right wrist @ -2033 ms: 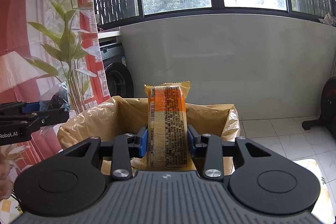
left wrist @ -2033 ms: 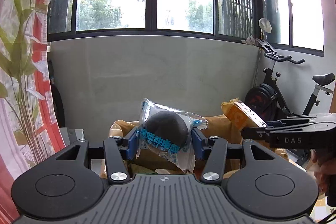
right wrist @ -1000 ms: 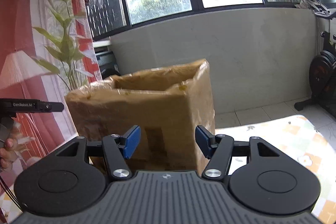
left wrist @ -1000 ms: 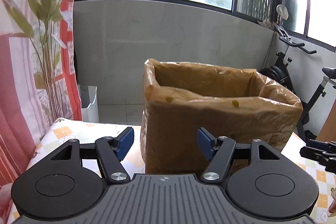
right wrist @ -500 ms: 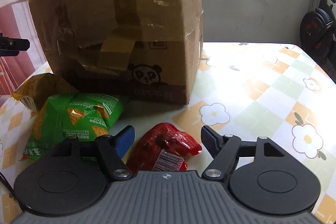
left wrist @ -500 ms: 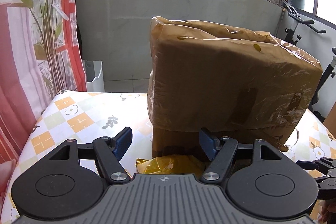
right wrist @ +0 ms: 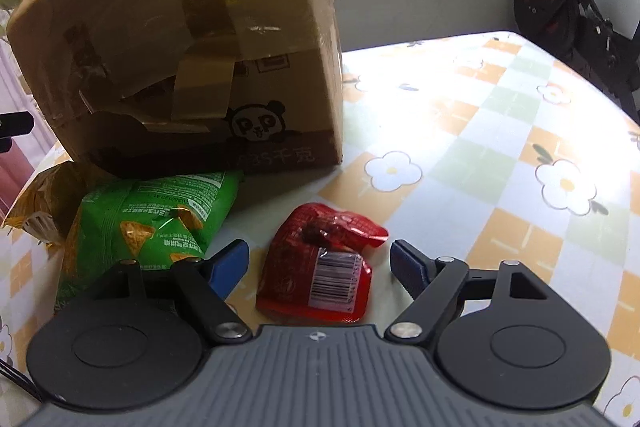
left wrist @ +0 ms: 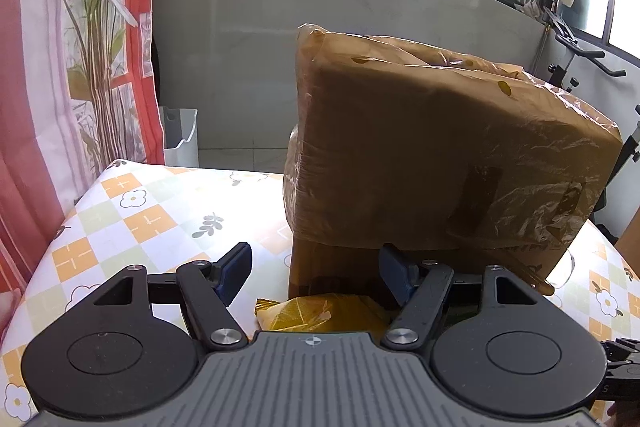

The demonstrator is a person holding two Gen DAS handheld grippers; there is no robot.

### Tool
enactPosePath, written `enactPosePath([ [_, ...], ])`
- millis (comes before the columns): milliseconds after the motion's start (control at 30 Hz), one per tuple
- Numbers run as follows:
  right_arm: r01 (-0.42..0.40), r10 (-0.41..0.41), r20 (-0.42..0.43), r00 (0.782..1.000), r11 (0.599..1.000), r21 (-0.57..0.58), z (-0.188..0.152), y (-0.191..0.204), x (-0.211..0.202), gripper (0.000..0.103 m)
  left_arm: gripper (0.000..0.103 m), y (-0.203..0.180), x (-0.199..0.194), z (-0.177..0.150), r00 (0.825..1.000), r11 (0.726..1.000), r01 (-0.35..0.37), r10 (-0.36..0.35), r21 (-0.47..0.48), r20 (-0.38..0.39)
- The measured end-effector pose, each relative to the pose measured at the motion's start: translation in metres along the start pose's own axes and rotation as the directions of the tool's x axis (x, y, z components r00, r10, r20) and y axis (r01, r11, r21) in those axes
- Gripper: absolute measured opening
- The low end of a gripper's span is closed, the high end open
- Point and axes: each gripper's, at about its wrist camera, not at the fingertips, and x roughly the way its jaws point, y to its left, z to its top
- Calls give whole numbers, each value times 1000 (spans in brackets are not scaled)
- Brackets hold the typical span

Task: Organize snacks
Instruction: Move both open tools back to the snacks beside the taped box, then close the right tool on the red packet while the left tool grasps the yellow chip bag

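One box (right wrist: pixel 192 39), three snack packets: green (right wrist: pixel 148 223), red (right wrist: pixel 324 263), yellow (right wrist: pixel 36 203)

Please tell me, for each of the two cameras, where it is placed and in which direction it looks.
Left wrist: on the left tongs, facing forward and down at the box; open blue pads frame a yellow packet.
Right wrist: on the right tongs, aimed lower at the table; its opening pads straddle, untouched, a red packet beside a green bag.
Shared: box, table, yellow packet.
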Motion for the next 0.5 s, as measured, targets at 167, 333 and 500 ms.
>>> enactPosePath([
  [167, 11, -11, 4, 1000, 999, -34, 2, 4, 4, 80, 72, 0, -2, -1, 1000, 1000, -3, 3, 10, 6],
  [333, 20, -19, 6, 1000, 997, -70, 7, 4, 12, 80, 72, 2, -2, -5, 1000, 1000, -10, 10, -1, 0],
  [500, 53, -50, 28, 998, 992, -115, 10, 11, 22, 80, 72, 1, -1, -6, 1000, 1000, -13, 13, 7, -7],
])
